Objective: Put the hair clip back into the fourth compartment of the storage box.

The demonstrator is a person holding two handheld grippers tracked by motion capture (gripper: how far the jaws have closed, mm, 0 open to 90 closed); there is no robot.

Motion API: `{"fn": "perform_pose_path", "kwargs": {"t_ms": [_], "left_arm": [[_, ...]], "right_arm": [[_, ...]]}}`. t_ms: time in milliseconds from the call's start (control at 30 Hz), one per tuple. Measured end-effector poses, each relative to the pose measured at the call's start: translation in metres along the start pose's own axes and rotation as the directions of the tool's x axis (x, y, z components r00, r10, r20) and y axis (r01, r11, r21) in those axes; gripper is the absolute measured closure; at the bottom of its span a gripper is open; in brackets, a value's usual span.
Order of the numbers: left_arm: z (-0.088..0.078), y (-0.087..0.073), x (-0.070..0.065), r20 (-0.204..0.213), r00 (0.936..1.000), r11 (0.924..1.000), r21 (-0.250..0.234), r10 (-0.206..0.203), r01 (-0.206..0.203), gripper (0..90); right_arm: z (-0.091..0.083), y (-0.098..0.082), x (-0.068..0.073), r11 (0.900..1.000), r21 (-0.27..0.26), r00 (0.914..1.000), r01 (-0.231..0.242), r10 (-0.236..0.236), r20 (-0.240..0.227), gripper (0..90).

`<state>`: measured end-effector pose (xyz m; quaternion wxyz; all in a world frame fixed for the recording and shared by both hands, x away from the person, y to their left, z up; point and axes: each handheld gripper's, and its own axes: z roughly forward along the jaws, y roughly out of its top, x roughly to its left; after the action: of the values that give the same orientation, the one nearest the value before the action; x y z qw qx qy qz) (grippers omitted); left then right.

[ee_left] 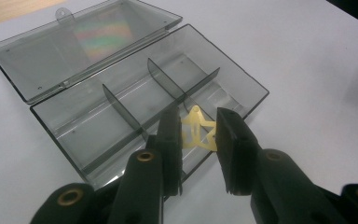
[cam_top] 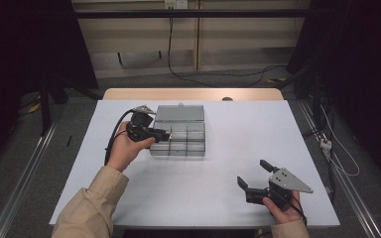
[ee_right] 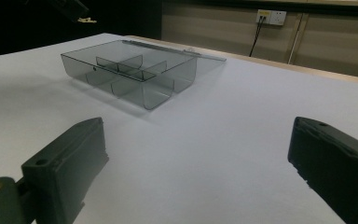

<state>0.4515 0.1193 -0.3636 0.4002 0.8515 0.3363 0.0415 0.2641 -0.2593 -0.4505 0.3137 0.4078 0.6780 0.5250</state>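
High view: the white worktop (cam_top: 218, 198) has wide bare room to the front and right of the clear plastic box (cam_top: 178, 138), which sits left of centre with its lid (cam_top: 179, 113) laid open flat on the far side. The left hand-held gripper (cam_top: 164, 134) hangs over the box's left end, well apart from the worktop's edges. In the left gripper view its jaws are nearly closed on a small pale yellow star-shaped clip (ee_left: 197, 132), pinched by its two sides just between the jaw tips, above the near rim of the box (ee_left: 149, 112). The clip stands roughly upright, one point of the star up and away from the gripper. The box's long axis runs across in front of this gripper, its dividers crossing it. The right hand-held gripper (cam_top: 254, 174) rests near the front right edge of the worktop, jaws spread wide and holding nothing, pointing toward the box (ee_right: 130, 74), which lies well ahead of it.
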Motion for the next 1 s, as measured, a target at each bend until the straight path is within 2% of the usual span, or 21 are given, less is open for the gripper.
{"fn": "perform_pose_path", "kwargs": {"t_ms": [367, 1000], "left_arm": [[0.003, -0.001, 0.007, -0.022, 0.9995, 0.9998, 0.004, -0.022, 0.022, 71.7], [0.008, -0.007, 0.016, -0.043, 0.9986, 0.9989, 0.033, -0.032, 0.034, 71.7]], "right_arm": [[0.000, 0.000, 0.000, 1.000, -0.002, 1.0000, 0.000, 0.000, -0.002, 3.6], [0.000, 0.000, 0.000, 1.000, 0.000, 1.0000, -0.003, 0.003, -0.002, 3.7]]}}
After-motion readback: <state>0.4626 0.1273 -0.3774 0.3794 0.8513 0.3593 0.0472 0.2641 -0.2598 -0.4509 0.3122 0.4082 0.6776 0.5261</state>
